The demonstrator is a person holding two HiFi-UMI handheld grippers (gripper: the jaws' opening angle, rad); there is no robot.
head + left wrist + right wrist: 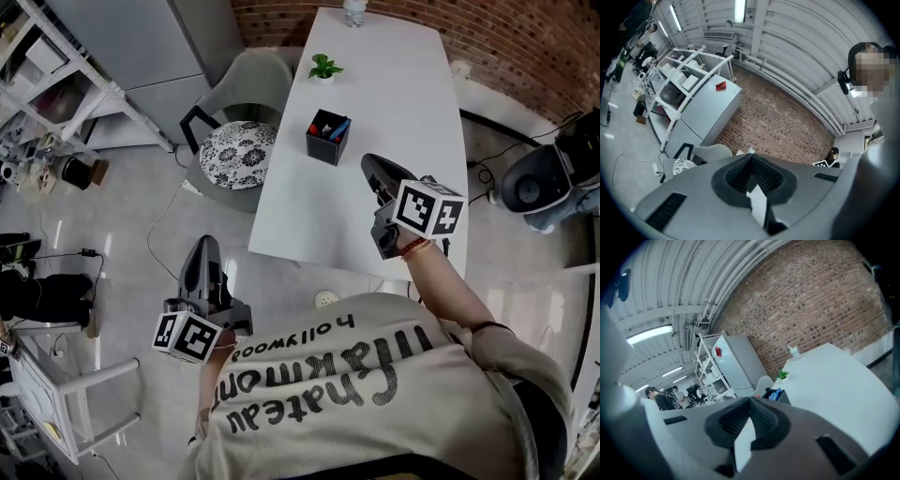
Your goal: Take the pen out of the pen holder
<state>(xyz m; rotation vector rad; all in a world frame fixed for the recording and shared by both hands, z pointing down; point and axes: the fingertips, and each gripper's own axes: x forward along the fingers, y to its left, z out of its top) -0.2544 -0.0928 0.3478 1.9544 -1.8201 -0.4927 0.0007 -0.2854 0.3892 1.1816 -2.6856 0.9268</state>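
Observation:
A black pen holder (327, 137) with blue and red pens stands mid-table on the white table (403, 84); in the right gripper view the pen holder (778, 394) shows just beyond the jaws. My right gripper (369, 161) hovers over the table's near part, a short way right of and nearer than the holder, shut with nothing in it. My left gripper (203, 243) is over the floor to the left of the table, also shut and empty. In the left gripper view its jaws meet at the tip, facing a brick wall.
A small potted plant (324, 67) and a bottle (353, 11) stand at the table's far end. A chair with a patterned cushion (237, 153) sits at the table's left side. White shelving (56, 94) stands at far left, and a cable (164, 225) runs across the floor.

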